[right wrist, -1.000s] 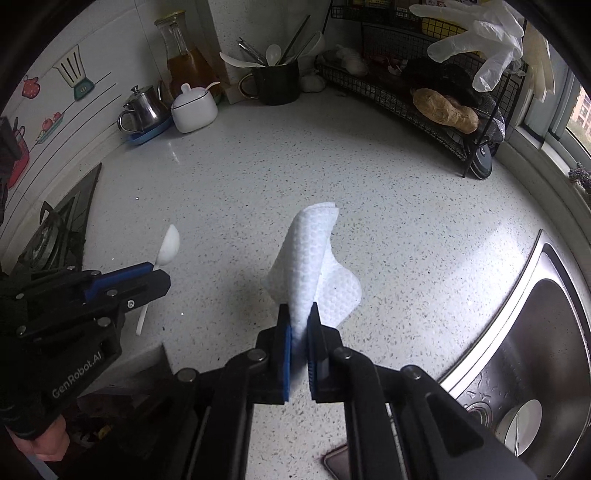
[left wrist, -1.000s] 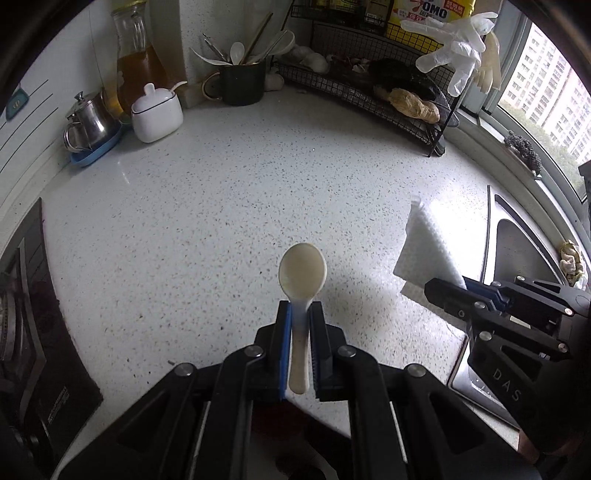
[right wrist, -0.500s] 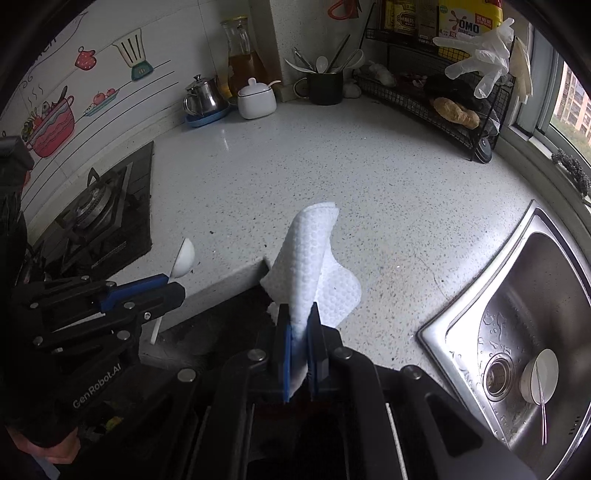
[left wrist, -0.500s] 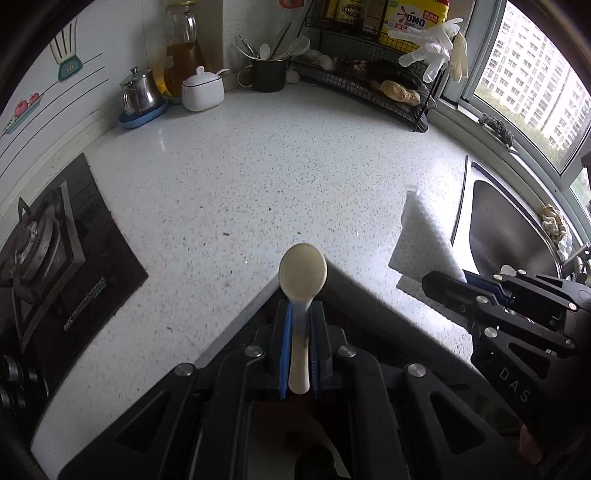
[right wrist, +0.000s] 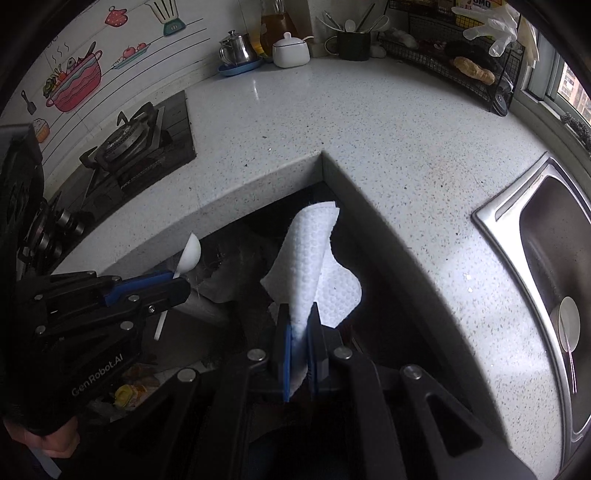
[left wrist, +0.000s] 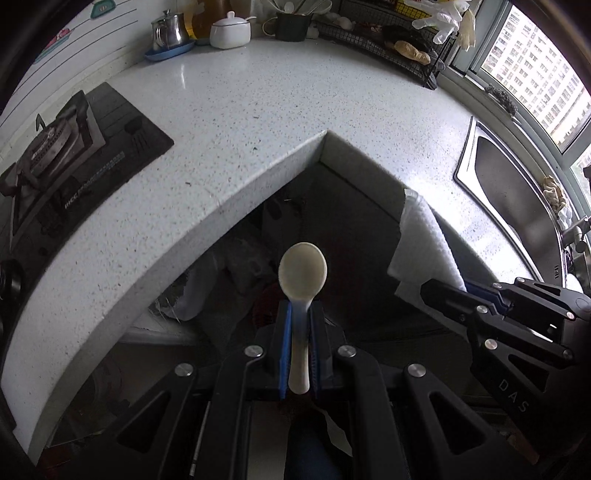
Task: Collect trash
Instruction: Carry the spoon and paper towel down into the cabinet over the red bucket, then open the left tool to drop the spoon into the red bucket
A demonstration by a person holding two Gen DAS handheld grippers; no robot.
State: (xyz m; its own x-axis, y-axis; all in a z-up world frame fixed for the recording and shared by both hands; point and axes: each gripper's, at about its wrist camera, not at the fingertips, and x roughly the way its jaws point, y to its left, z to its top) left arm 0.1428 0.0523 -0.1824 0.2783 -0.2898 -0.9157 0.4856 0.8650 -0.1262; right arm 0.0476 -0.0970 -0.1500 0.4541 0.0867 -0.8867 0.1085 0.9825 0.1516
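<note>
My left gripper (left wrist: 300, 314) is shut on the handle of a white plastic spoon (left wrist: 303, 273), whose bowl sticks out past the fingertips. In the right wrist view the same gripper (right wrist: 173, 282) and spoon (right wrist: 190, 254) show at the left. A white embossed paper towel (right wrist: 314, 266) hangs pinched in my right gripper (right wrist: 300, 321), which is shut on it. From the left wrist view that towel (left wrist: 424, 243) and right gripper (left wrist: 439, 291) appear at the right. Both grippers hang off the counter, over the dark space below the inner corner of the speckled white countertop (left wrist: 258, 110).
A gas hob (right wrist: 129, 144) lies at the left and a steel sink (right wrist: 554, 266) at the right. At the back stand a kettle (left wrist: 168, 31), a white sugar pot (left wrist: 231, 31), a utensil mug (right wrist: 352, 42) and a wire rack (right wrist: 465, 70). Crumpled rubbish (right wrist: 129, 391) lies low down.
Both grippers have drawn back from above the countertop to beyond its front edge and sunk a little. The spoon and the towel stay gripped as before.
</note>
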